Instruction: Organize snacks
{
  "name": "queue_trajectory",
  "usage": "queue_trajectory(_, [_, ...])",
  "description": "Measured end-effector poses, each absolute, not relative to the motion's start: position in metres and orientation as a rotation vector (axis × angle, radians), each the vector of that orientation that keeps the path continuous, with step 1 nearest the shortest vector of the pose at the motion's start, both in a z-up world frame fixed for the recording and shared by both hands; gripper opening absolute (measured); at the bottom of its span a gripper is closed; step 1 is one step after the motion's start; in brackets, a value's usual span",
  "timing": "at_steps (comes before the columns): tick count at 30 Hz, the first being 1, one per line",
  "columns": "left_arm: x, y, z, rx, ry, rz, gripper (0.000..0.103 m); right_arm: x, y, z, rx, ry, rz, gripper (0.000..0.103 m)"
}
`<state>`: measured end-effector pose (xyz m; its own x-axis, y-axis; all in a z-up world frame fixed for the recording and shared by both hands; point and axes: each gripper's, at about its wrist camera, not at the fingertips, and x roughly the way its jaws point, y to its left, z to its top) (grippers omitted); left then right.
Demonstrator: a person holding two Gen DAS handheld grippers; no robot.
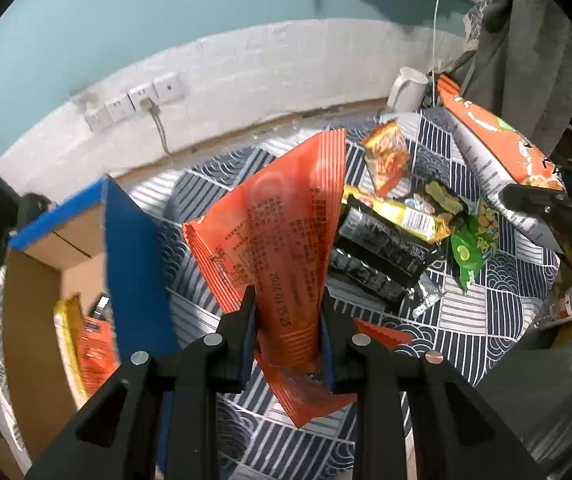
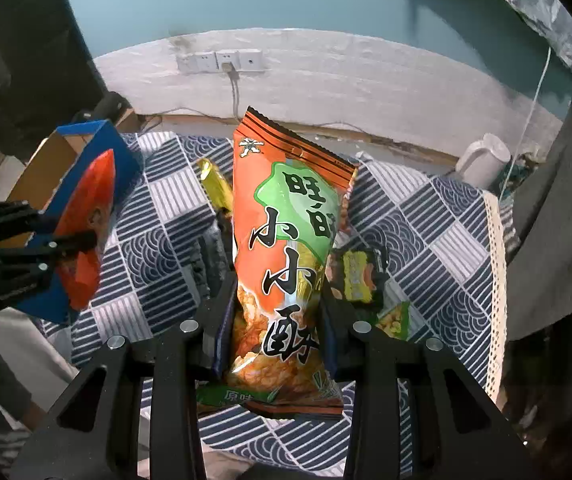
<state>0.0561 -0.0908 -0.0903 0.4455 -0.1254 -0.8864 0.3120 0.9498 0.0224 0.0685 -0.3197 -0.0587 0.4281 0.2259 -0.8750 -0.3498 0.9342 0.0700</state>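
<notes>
Your left gripper [image 1: 288, 300] is clamping an orange packet [image 1: 282, 232] between its two fingers, which are pressing in on the packet's lower part from both sides; the printed back is facing the camera, most of the packet is fanning up and out past the fingertips, and its crumpled bottom end is hanging below the pads. You are holding it above the patterned tablecloth [image 1: 466, 320], just right of the blue box [image 1: 134, 248] standing at the table's left edge. Inside that box, a yellow packet [image 1: 66, 332] and another orange one are already lying. Your right gripper [image 2: 278, 296] is clamping a big orange-and-green bag [image 2: 286, 240] with large Chinese lettering; its fingers are squeezing the bag's lower half from left and right, the top seal is standing well beyond the fingertips, and the green bottom edge is sagging below them over the cloth. In the left view that bag is hanging over the table's far right corner. Still lying on the cloth, toward the middle and right, are a black packet [image 1: 382, 240], a gold packet [image 1: 406, 216], a small green packet [image 1: 472, 248] and a yellow-red packet [image 1: 388, 156], crowded together and partly overlapping. A white kettle [image 1: 406, 88] is standing at the table's far edge, near the wall.
</notes>
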Motion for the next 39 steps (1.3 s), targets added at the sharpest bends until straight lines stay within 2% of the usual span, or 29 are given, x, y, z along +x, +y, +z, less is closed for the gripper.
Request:
queue_trajectory(21, [0.033,-0.015,-0.028,0.179,0.938,-0.211,0.027,0.061,-0.25,-0.02,-0.195,0.992,0.446,0.034])
queue_trajectory(39, [0.033,0.069,-0.027,0.133,0.926,-0.099,0.027,0.069,-0.166,-0.01,-0.25,0.979,0.549,0.034])
